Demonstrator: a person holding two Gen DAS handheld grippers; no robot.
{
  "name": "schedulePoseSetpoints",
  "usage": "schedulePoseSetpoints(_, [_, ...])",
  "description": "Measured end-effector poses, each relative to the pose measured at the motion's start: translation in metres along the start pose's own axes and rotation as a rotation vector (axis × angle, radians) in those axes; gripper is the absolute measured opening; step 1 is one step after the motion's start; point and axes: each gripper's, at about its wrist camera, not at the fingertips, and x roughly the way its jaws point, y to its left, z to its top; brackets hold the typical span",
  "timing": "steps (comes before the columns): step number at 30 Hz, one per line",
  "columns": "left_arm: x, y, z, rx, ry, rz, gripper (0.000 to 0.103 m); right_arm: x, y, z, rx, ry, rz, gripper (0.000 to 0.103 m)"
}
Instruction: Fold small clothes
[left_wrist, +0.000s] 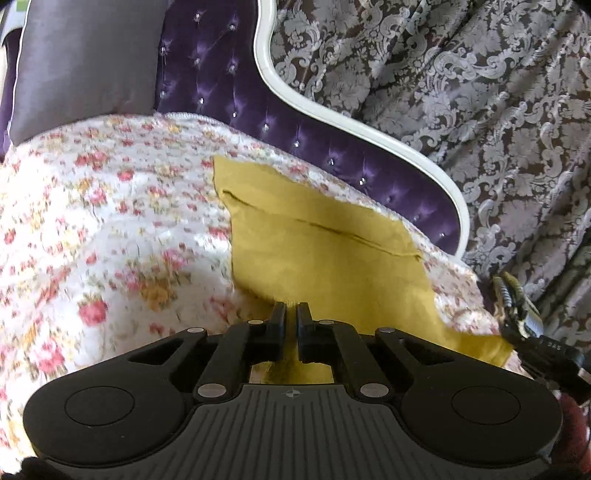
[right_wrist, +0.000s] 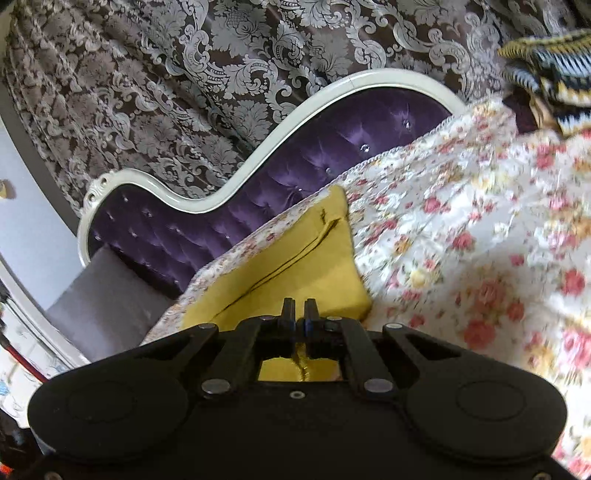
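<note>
A mustard-yellow garment (left_wrist: 317, 254) lies on a floral bedspread (left_wrist: 110, 221), with a seam running across it. My left gripper (left_wrist: 291, 310) is shut on the garment's near edge, and yellow cloth shows between and under its fingers. In the right wrist view the same yellow garment (right_wrist: 295, 266) stretches away toward the headboard. My right gripper (right_wrist: 300, 308) is shut on its near edge, a pinched fold of yellow cloth showing behind the fingers. The right gripper's black body (left_wrist: 532, 332) also shows at the right edge of the left wrist view, by the garment's corner.
A purple tufted headboard (left_wrist: 229, 85) with a white curved frame (right_wrist: 229, 192) stands behind the bed. A grey pillow (left_wrist: 81, 55) leans at its left. Patterned damask curtains (left_wrist: 461, 92) hang behind. A striped yellow-and-black cloth (right_wrist: 554, 74) lies at the far right.
</note>
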Motion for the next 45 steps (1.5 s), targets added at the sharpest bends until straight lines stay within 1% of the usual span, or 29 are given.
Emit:
schedulePoseSetpoints(5, [0.002,0.005,0.007,-0.038,0.0,-0.022,0.006,0.0,-0.004,0.007,0.022,-0.013,0.008,0.011])
schedulePoseSetpoints(6, [0.003,0.006,0.007,-0.036,0.005,-0.013,0.006,0.001,-0.006,0.008,0.03,-0.007,0.01,0.017])
schedulePoseSetpoints(7, [0.005,0.006,0.006,-0.027,0.012,-0.002,0.006,0.003,-0.009,0.008,0.032,0.004,-0.005,0.018])
schedulePoseSetpoints(8, [0.006,0.006,0.005,-0.019,0.021,0.003,0.006,0.005,-0.011,0.007,0.019,0.022,-0.029,0.024])
schedulePoseSetpoints(9, [0.007,0.007,0.003,-0.018,0.03,0.004,0.006,0.008,-0.013,0.006,0.0,0.053,-0.054,0.046])
schedulePoseSetpoints(10, [0.007,0.009,0.001,-0.021,0.042,0.003,0.006,0.012,-0.016,0.003,-0.018,0.088,-0.077,0.057])
schedulePoseSetpoints(11, [0.008,0.01,-0.002,-0.023,0.05,0.003,0.006,0.015,-0.018,-0.003,-0.036,0.116,-0.103,0.073])
schedulePoseSetpoints(12, [0.008,0.011,-0.004,-0.025,0.058,0.004,0.006,0.019,-0.022,-0.009,-0.052,0.149,-0.122,0.074])
schedulePoseSetpoints(14, [0.008,0.014,-0.01,-0.035,0.071,0.012,0.006,0.022,-0.03,-0.022,-0.064,0.202,-0.153,0.074])
schedulePoseSetpoints(16, [0.009,0.017,-0.014,-0.035,0.09,0.017,0.006,0.019,-0.035,-0.033,-0.062,0.217,-0.164,0.074])
schedulePoseSetpoints(17, [0.01,0.017,-0.016,-0.029,0.104,0.02,0.007,0.015,-0.037,-0.036,-0.056,0.204,-0.15,0.074])
schedulePoseSetpoints(19, [0.012,0.019,-0.02,-0.031,0.12,0.037,0.008,0.009,-0.04,-0.039,-0.029,0.209,-0.128,0.074])
schedulePoseSetpoints(21, [0.016,0.022,-0.025,-0.032,0.155,0.049,0.016,0.007,-0.043,-0.044,-0.006,0.223,-0.105,0.074])
schedulePoseSetpoints(22, [0.015,0.023,-0.027,-0.031,0.147,0.043,0.016,0.007,-0.044,-0.046,0.004,0.232,-0.096,0.074])
schedulePoseSetpoints(25, [0.013,0.021,-0.028,-0.025,0.142,0.046,0.019,0.004,-0.048,-0.049,0.04,0.225,-0.065,0.074])
schedulePoseSetpoints(26, [0.013,0.02,-0.028,-0.023,0.142,0.044,0.023,0.003,-0.051,-0.049,0.063,0.223,-0.052,0.069])
schedulePoseSetpoints(27, [0.012,0.019,-0.028,-0.022,0.142,0.039,0.027,0.003,-0.052,-0.049,0.082,0.225,-0.042,0.062])
schedulePoseSetpoints(28, [0.012,0.016,-0.029,-0.021,0.143,0.038,0.028,0.005,-0.054,-0.049,0.097,0.23,-0.038,0.058])
schedulePoseSetpoints(29, [0.012,0.014,-0.03,-0.019,0.143,0.037,0.031,0.006,-0.055,-0.051,0.106,0.235,-0.04,0.047])
schedulePoseSetpoints(30, [0.011,0.012,-0.03,-0.017,0.145,0.036,0.034,0.007,-0.055,-0.052,0.104,0.24,-0.047,0.033])
schedulePoseSetpoints(31, [0.012,0.011,-0.03,-0.015,0.145,0.033,0.036,0.008,-0.054,-0.053,0.098,0.244,-0.052,0.025])
schedulePoseSetpoints(32, [0.012,0.01,-0.031,-0.016,0.146,0.03,0.036,0.008,-0.053,-0.054,0.098,0.242,-0.052,0.013])
schedulePoseSetpoints(33, [0.012,0.009,-0.031,-0.018,0.154,0.015,0.033,0.007,-0.053,-0.054,0.108,0.233,-0.045,0.013])
schedulePoseSetpoints(34, [0.014,0.01,-0.03,-0.026,0.166,-0.012,0.024,0.005,-0.053,-0.053,0.127,0.223,-0.03,0.013])
schedulePoseSetpoints(35, [0.015,0.011,-0.03,-0.051,0.174,-0.035,0.004,0.003,-0.053,-0.051,0.153,0.207,-0.005,0.013])
schedulePoseSetpoints(37, [0.014,0.013,-0.027,-0.091,0.159,-0.056,0.005,0.0,-0.05,-0.043,0.183,0.173,0.04,0.012])
schedulePoseSetpoints(41, [0.009,0.014,-0.008,-0.114,0.092,-0.079,0.004,-0.001,-0.036,-0.014,0.202,0.092,0.127,0.012])
schedulePoseSetpoints(43, [0.01,0.018,0.006,-0.148,0.062,-0.11,0.005,0.007,-0.03,0.004,0.205,0.06,0.169,0.012])
schedulePoseSetpoints(45, [0.015,0.02,0.02,-0.165,0.033,-0.123,0.005,0.022,-0.023,0.022,0.199,0.043,0.201,0.012])
